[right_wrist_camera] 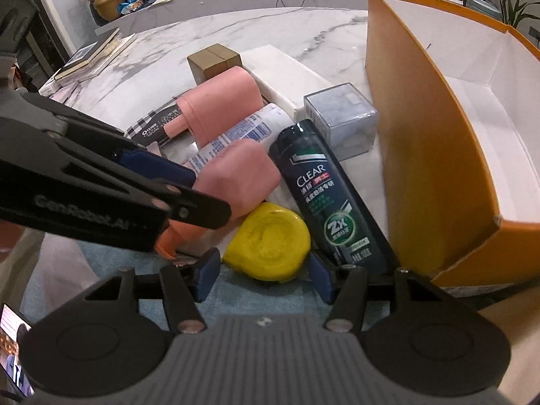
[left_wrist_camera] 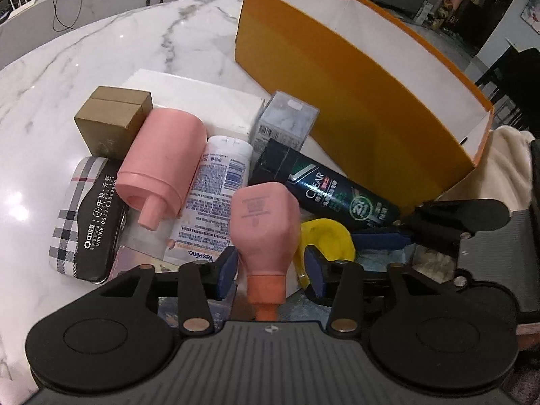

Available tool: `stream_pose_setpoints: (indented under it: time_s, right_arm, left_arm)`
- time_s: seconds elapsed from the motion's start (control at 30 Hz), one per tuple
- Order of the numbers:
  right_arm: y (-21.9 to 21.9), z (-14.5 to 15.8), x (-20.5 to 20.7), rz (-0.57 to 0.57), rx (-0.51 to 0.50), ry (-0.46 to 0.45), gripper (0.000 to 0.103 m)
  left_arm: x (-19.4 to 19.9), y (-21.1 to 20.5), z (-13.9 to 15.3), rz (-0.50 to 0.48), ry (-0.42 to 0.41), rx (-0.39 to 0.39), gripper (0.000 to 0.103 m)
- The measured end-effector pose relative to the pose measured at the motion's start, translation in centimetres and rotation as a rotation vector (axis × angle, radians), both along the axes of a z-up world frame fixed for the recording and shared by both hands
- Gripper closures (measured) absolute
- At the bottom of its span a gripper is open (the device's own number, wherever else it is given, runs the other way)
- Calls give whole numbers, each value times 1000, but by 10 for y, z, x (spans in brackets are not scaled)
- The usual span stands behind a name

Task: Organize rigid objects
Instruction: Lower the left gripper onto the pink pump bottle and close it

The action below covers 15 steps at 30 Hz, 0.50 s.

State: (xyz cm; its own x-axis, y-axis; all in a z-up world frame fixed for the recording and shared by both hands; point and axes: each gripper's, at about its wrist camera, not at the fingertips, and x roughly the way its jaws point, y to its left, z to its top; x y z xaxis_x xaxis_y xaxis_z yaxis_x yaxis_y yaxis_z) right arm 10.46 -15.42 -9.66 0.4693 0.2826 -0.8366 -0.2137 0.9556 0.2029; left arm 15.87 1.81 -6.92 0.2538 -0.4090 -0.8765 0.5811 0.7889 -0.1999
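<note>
Two handheld grippers over a cluttered marble table [left_wrist_camera: 84, 67], left gripper [left_wrist_camera: 270, 271] jaws parted around the neck of a pink squarish bottle with orange cap [left_wrist_camera: 265, 222], pads apparently not pressing, right gripper [right_wrist_camera: 263, 275] jaws wide, flanking a yellow round plastic lid [right_wrist_camera: 268, 241], dark green CLEAR shampoo bottle [right_wrist_camera: 332, 199] beside an orange cardboard box [right_wrist_camera: 415, 155].

L wrist cam: sits on left claw [left_wrist_camera: 270, 271], looks fwd + steeply down along its fingers, very close to the pile on the counter [left_wrist_camera: 111, 44].
R wrist cam: sits on right claw [right_wrist_camera: 263, 278], same steep down tilt, close in, from the pile's right side.
Facing: both look across the counter toward the orange box [left_wrist_camera: 354, 101], far room behind.
Shared: pink bottle [left_wrist_camera: 265, 229], CLEAR bottle [left_wrist_camera: 324, 189], yellow disc [left_wrist_camera: 327, 239], orange box.
Cross-view: left claw shows at R cam's left edge; right claw's tip at L cam's right.
</note>
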Motion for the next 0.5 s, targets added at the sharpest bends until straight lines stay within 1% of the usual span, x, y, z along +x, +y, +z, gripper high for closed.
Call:
stream_pose_setpoints:
  time_s: [0.13,0.17,0.2,0.3,0.37,0.43,0.5]
  right_arm:
    - [-1,-1,0,-1,18,1,42]
    - [-1,-1,1,-3,23,1,41]
    - [-1,-1,1,-4,24,0,40]
    - [1,-2,1,-6,16,-2,39]
    - [3,-3,2,-13,14,-1,38]
    - [4,-4,3,-17,25,-4,33]
    - [6,-4,3,-19,19,-14,32]
  left_arm:
    - [4,-5,-10,6,17,19,48]
    - [4,-5,-11,8,18,22,46]
    - [5,-6,-12,13,14,19,39]
    - [9,-9,-14,29,5,30,33]
    - [11,-11,-13,31,-3,33,31]
    - [14,-14,-13,35,-10,35,31]
    - [16,-15,-13,42,-15,37,31]
